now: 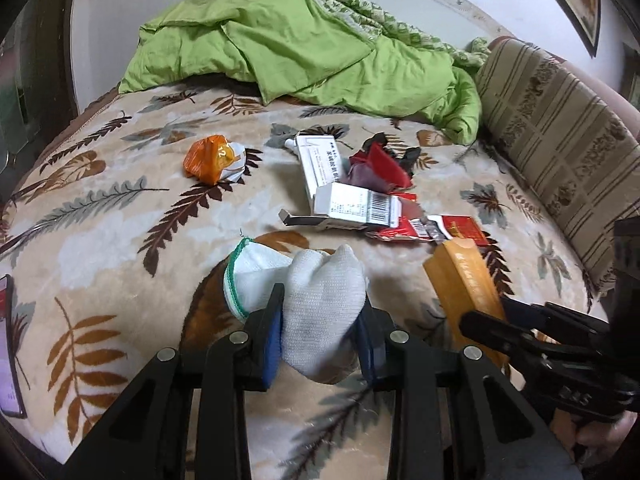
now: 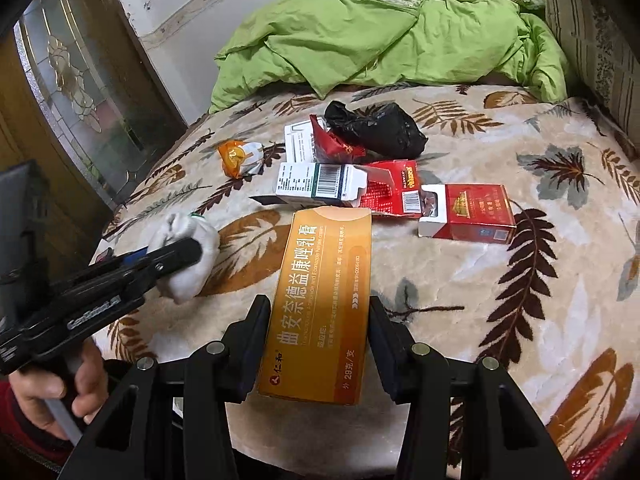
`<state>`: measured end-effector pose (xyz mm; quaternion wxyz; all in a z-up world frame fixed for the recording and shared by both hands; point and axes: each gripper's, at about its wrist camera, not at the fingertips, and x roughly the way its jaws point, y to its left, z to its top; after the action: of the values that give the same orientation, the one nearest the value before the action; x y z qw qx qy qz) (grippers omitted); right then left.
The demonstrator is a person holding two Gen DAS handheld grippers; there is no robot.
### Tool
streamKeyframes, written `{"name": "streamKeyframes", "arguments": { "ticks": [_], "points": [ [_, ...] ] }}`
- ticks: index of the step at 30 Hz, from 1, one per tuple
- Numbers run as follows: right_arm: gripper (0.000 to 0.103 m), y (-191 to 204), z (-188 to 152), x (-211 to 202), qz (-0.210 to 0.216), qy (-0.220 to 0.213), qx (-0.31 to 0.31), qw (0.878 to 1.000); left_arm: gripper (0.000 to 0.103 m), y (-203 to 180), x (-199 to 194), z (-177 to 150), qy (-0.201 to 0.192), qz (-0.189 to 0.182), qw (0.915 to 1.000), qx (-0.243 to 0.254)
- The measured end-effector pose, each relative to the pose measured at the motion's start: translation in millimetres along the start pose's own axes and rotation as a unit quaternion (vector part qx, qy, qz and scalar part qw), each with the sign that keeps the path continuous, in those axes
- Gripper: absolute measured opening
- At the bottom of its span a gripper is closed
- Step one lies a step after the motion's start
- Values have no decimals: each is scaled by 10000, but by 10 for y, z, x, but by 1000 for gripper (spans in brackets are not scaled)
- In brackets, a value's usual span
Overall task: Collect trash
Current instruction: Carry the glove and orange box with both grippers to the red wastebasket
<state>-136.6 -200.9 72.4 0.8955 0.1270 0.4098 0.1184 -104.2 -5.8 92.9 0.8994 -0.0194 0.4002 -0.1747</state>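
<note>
Trash on leaf-print blanket (image 1: 120, 216); both grippers loaded.

Left wrist view: left gripper (image 1: 322, 344) clamped narrow on a white glove (image 1: 320, 312), held over the blanket's near edge; orange wrapper (image 1: 212, 158) lies farther in. Right wrist view: right gripper (image 2: 318, 344) half-spread, gripping an orange carton (image 2: 320, 300) above the blanket; white boxes (image 2: 320, 180), red packs (image 2: 468, 212), and what may be a black bag (image 2: 376, 128) mid-blanket.

My glove (image 1: 320, 312) is coarse white knit cloth; my box (image 2: 320, 304) glossy orange card; the blanket (image 2: 460, 264) plush, the quilt (image 1: 304, 48) smooth cloth.
</note>
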Motion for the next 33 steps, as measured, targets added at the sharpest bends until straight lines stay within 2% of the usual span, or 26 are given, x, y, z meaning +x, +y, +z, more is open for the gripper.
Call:
{"name": "streamKeyframes", "arguments": {
  "ticks": [11, 18, 25, 33],
  "points": [
    [51, -6, -66, -171, 9, -189, 230, 9996, 30, -58, -161, -63, -12, -125, 9999, 37],
    [51, 5, -131, -317, 117, -158, 313, 9993, 30, -290, -229, -83, -22, -333, 9991, 256],
    [51, 3, -94, -534, 225, -317, 406, 9984, 30, -474, -268, -94, -3, -523, 9976, 456],
    [51, -175, -108, -809, 231, -479, 687, 9962, 30, -719, -298, -116, 54, -793, 9945, 684]
  ]
}}
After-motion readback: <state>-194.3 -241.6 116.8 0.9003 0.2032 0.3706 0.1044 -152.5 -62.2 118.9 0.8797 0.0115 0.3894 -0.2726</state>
